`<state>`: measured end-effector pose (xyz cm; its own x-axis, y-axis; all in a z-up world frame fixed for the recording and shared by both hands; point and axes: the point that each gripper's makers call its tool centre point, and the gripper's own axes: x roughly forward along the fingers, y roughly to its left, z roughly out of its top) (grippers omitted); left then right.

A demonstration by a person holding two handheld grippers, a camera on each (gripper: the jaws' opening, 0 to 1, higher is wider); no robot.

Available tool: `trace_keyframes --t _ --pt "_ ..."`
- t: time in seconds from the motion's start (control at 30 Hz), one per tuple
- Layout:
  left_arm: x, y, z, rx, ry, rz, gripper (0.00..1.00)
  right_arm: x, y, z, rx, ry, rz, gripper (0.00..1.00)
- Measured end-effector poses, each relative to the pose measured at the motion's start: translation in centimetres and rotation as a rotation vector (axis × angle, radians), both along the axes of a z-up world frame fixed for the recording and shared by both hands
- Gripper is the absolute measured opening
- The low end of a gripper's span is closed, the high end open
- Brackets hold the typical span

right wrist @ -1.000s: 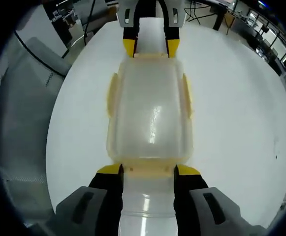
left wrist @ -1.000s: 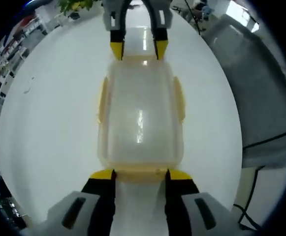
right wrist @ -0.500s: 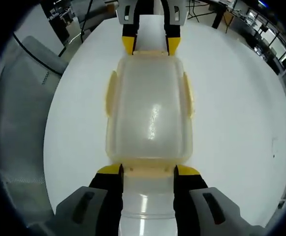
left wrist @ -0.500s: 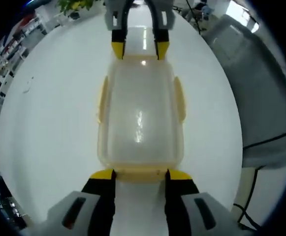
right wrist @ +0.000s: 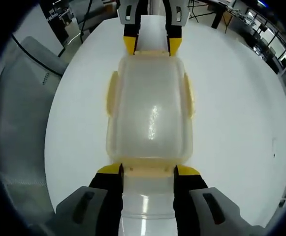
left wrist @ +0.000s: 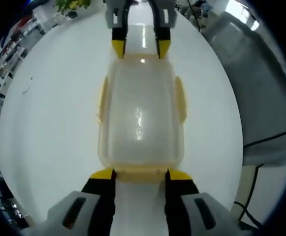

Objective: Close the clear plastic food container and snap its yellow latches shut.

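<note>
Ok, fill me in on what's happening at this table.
A person works two tongs on a clear plastic container on a white table. The left tongs stand open at one end latch, the right tongs open at the opposite one. The lid is on; yellow side latches lie along its long sides.

Round white table (left wrist: 49,113), glossy, with ceiling lights mirrored in the top.
On it, near the middle, one clear plastic food container (left wrist: 140,115) with lid on, pale yellow latches (left wrist: 180,98) along the long sides and at both short ends. A small dark speck (left wrist: 27,88) on the white top well off to one side. In the right gripper view, same table (right wrist: 241,123), same container (right wrist: 150,113), lying flat on the surface.
</note>
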<state>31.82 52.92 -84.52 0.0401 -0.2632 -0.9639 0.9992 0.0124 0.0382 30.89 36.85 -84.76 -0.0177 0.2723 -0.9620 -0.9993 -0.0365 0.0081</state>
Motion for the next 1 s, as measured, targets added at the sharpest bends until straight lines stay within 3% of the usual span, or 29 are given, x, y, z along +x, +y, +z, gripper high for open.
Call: trace_keyframes --t 0.27,0.7,1.0 --pt "-0.2 0.5 0.7 -0.001 0.006 -0.003 0.34 -0.2 0.5 1.0 0.018 0.007 -0.001 0.36" --pt "-0.3 0.5 4.5 -0.021 -0.032 0.015 0.34 -0.1 0.6 5.1 0.056 -0.032 0.009 0.36" --pt "-1.3 0.4 6.8 -0.005 -0.057 0.040 0.34 -0.7 0.5 6.9 0.081 -0.050 0.034 0.36"
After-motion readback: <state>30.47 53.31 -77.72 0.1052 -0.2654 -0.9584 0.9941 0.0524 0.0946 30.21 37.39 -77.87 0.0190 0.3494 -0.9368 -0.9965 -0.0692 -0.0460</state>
